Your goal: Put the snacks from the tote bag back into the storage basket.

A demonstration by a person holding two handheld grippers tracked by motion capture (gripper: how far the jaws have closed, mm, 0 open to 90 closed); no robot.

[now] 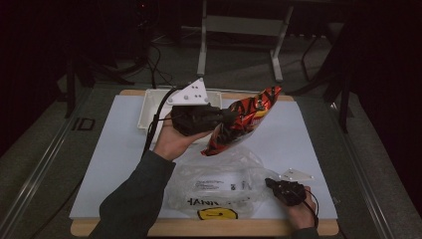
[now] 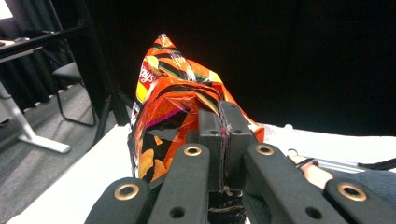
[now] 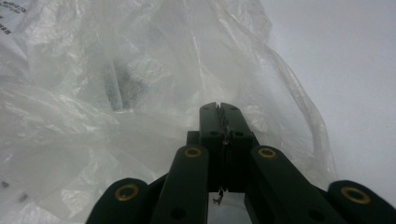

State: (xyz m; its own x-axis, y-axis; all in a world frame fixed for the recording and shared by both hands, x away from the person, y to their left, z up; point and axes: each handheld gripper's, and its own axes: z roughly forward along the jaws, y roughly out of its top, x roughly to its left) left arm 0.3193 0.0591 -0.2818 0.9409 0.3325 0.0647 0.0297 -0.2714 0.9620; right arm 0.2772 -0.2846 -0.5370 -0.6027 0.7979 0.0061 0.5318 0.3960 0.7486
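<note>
An orange and red chip bag (image 1: pixel 246 118) hangs tilted above the white table, its lower end over the clear plastic bag (image 1: pixel 219 177). My left gripper (image 1: pixel 228 117) is shut on the chip bag's crumpled side. In the left gripper view the jaws (image 2: pixel 223 111) pinch the chip bag (image 2: pixel 170 95) and chips are printed on its front. The plastic bag lies crumpled at the front of the table, with black lettering and a yellow mark. My right gripper (image 1: pixel 271 183) is shut on its right edge. In the right gripper view the closed jaws (image 3: pixel 219 108) hold the plastic bag's film (image 3: pixel 116 93).
A white open bin (image 1: pixel 149 107) stands at the back left of the white table top (image 1: pixel 298 144), behind my left hand. A metal frame (image 1: pixel 239 30) stands on the floor beyond the table. The wooden front edge (image 1: pixel 199 228) runs along the bottom.
</note>
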